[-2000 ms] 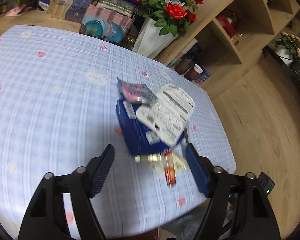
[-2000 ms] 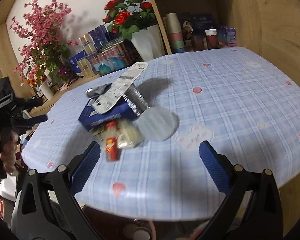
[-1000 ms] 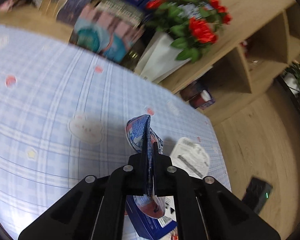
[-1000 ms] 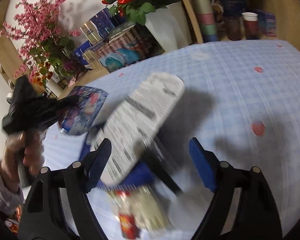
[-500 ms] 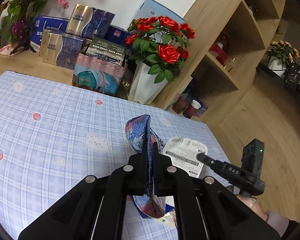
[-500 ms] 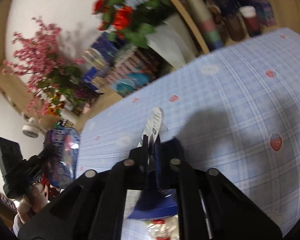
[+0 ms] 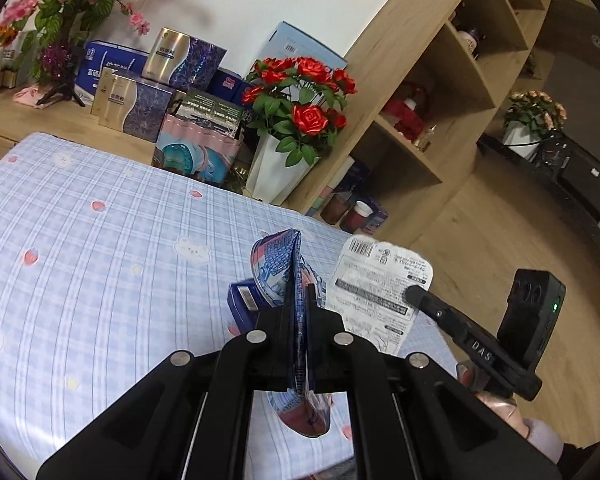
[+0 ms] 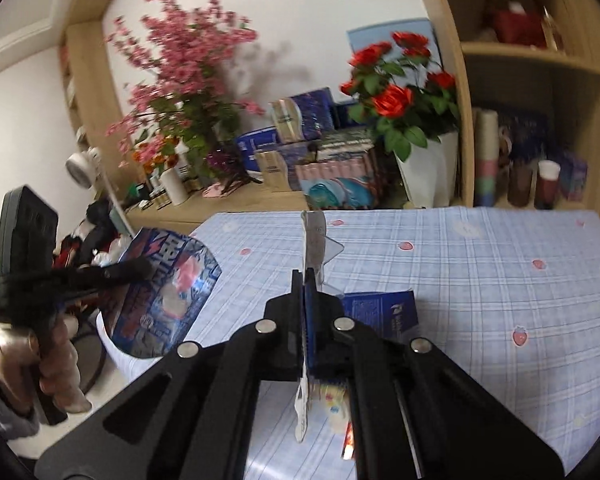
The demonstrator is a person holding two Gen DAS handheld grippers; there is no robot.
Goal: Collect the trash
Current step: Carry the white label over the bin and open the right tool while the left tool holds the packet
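- Two claws are up above the desk (image 7: 100, 240), each pinching a piece of trash.
- Left claw (image 7: 298, 300): jaws pressed together on a blue and red snack wrapper (image 7: 278, 264), folded edge-on in its own view, hanging above the near right part of the desk.
- From the right wrist view the same wrapper (image 8: 168, 292) shows its printed face, held off the left edge of the desk by a hand (image 8: 40, 360) gripping the left claw's handle.
- Right claw (image 8: 308, 280): jaws pressed together on a white printed lid (image 8: 314, 240), seen edge-on and standing upright between the pads.
- In the left wrist view that lid (image 7: 380, 284) faces the camera with its barcode at the far end, just right of the wrapper, the right claw (image 7: 414, 294) gripping its right edge.
- Below, a dark blue box (image 8: 384, 312) lies on the desk near its near edge, with a pale yellowish wrapper (image 8: 334, 400) and a small red item (image 8: 348, 440) just nearer, partly hidden by the claw.
- Far behind the desk stands a white vase of red roses (image 7: 300, 112) beside a wooden shelf (image 7: 432, 112).
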